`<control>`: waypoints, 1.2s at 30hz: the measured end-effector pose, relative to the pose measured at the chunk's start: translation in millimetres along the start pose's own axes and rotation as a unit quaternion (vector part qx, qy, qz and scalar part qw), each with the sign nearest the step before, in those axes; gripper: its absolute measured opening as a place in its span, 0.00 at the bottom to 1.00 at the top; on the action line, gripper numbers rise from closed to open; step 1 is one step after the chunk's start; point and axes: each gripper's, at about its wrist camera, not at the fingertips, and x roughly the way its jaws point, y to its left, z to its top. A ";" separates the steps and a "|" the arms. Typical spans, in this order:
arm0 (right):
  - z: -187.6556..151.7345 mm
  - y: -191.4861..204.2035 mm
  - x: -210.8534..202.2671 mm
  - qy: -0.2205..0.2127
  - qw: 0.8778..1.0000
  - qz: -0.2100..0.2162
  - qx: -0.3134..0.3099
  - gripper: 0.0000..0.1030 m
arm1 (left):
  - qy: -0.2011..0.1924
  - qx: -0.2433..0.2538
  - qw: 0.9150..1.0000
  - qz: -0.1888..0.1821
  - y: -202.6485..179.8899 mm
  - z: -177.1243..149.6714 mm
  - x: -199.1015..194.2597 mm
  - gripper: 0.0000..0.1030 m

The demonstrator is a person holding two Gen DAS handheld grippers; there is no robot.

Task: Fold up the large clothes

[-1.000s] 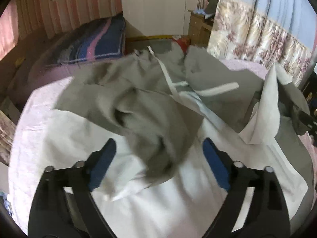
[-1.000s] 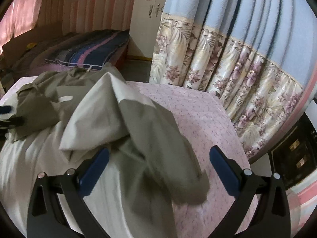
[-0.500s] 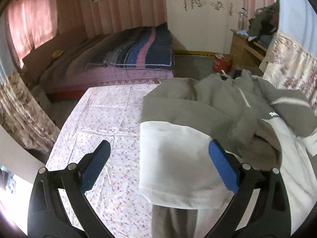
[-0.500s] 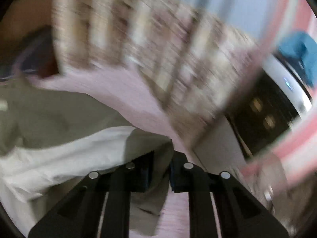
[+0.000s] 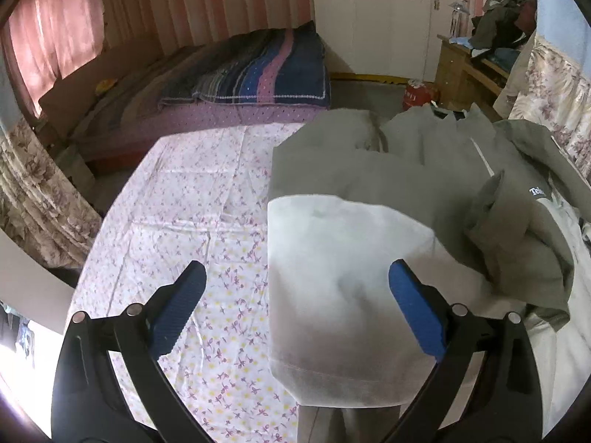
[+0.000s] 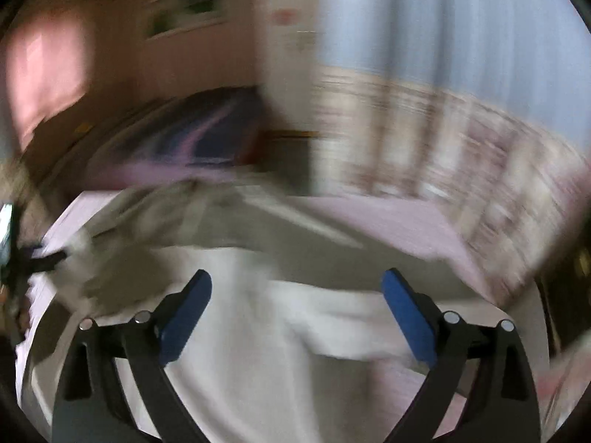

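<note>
- While our left gripper (image 5: 295,313) is hanging with its blue pads spread wide and gripping nothing, we are seeing the white sleeve end (image 5: 343,295) of the jacket (image 5: 424,170) lying between them on the flowered sheet (image 5: 192,199).
- Our right gripper (image 6: 297,313) is likewise standing wide apart and empty; its view is badly blurred, but we are making out pale cloth (image 6: 258,350) beneath it.
- Beyond the sleeve, we are looking at the jacket's olive body lying rumpled toward the right side of the sheet.
- Farther back, we are seeing a striped blanket (image 5: 258,70) on another bed, and a white wardrobe (image 5: 369,18) behind it.
</note>
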 end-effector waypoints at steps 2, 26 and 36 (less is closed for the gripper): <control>8.8 63.2 20.6 0.018 0.997 0.061 -0.043 0.91 | 0.011 -0.007 1.000 0.003 3.3 -2.9 5.8 0.95; -34.1 -22.4 54.4 0.114 0.993 -0.004 -0.040 0.58 | -0.018 -0.015 1.000 0.005 12.9 4.1 -23.0 0.97; -10.5 -62.1 3.3 0.037 0.995 0.056 0.074 0.77 | 0.005 0.022 1.000 -0.007 -26.4 15.1 -7.5 0.97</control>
